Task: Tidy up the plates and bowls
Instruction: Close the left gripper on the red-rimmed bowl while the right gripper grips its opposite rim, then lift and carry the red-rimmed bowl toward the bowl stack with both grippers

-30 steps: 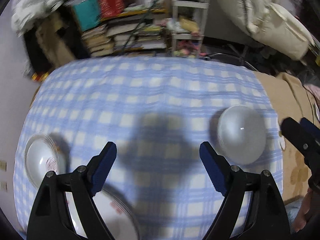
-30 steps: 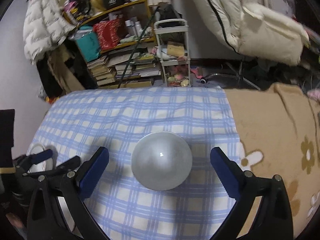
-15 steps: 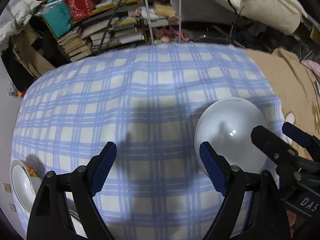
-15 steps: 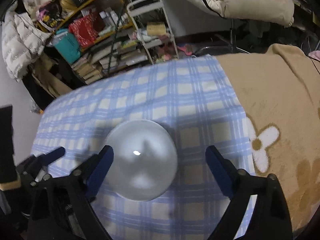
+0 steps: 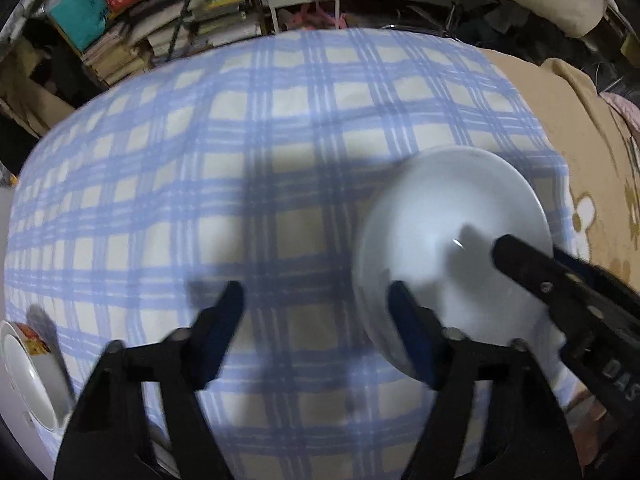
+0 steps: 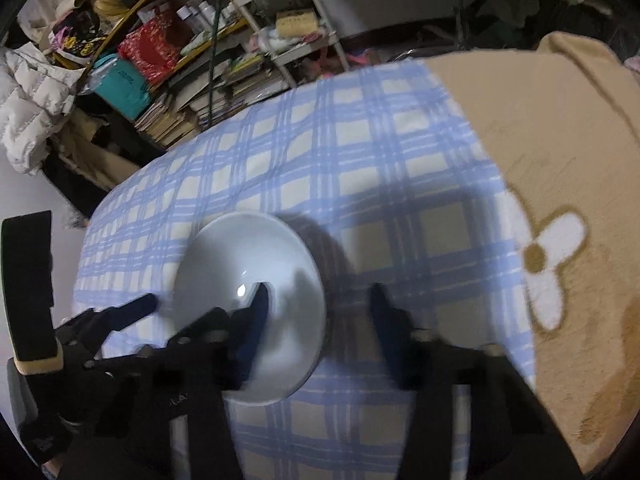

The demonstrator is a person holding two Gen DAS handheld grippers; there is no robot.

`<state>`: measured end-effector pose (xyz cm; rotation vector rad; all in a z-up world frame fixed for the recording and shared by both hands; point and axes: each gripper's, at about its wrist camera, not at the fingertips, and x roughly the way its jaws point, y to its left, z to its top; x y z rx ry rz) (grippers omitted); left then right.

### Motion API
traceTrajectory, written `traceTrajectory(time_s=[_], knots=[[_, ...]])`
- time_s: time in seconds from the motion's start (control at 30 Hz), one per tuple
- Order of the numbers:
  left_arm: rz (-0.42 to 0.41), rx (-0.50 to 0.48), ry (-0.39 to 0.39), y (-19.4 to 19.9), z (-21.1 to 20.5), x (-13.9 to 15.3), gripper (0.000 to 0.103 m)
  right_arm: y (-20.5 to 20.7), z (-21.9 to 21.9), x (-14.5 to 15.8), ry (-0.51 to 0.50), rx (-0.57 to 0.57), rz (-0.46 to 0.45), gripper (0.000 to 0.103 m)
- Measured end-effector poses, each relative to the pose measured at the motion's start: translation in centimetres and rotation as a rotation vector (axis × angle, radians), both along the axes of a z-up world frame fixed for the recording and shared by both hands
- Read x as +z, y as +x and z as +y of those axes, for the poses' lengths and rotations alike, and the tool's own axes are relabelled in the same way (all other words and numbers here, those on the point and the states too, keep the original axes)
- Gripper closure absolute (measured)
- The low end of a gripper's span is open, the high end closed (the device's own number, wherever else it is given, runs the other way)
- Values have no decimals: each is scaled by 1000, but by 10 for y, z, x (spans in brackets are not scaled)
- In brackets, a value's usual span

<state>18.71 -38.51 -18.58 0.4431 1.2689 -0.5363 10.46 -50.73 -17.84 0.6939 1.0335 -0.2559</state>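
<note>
White bowl (image 5: 448, 216) now nearer both hand-held grippers.

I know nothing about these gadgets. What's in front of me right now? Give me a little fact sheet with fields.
surface: blue checked cloth, beside a tan flowered blanket
main item: white bowl resting on the cloth
left hand-held gripper: open, one finger by the bowl's near edge
right hand-held gripper: open, straddling the bowl's rim
other dishes: a white dish at the cloth's left edge
background: cluttered shelves
</note>
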Motion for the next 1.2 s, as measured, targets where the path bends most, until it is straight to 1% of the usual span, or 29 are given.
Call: traceTrajectory(time_s=[0.03,0.07,0.1,0.13,0.17,0.23,0.3,0.47,0.57,0.7,0.77,0.87,0.93,1.03,1.2], knots=[[6,0,-7,-1,0,0,47,0,0,-3,12,-5,6,71],[17,-2,-24,-2,1,1,58,0,0,-4,18,-3,15,75],[27,-3,-35,-2,-1,2,66,0,1,-5,20,-2,19,80],[32,-1,-41,-2,-1,2,70,-1,1,-5,20,-1,19,84],[24,0,-42,-2,-2,5,73,-1,2,-5,17,1,19,84],[6,-7,-54,-5,-4,11,86,1,3,-5,8,10,20,87],[35,-15,-82,-7,-5,15,92,3,5,-6,-11,22,39,89],[46,-3,-82,-5,6,23,92,5,11,-3,-5,29,53,90],[52,28,-113,-5,21,33,92,8,24,7,-20,36,48,90],[24,46,-132,-4,42,50,92,11,39,24,-28,39,20,90],[0,61,-128,-3,54,61,92,16,52,36,-50,45,13,90],[-35,87,-123,1,72,75,92,28,74,52,-73,87,6,90],[-40,107,-131,6,85,82,92,33,85,59,-85,111,1,90],[-50,138,-142,12,109,92,92,39,105,68,-88,149,-15,90],[-100,175,-143,13,148,111,92,45,136,81,-68,192,-51,90]])
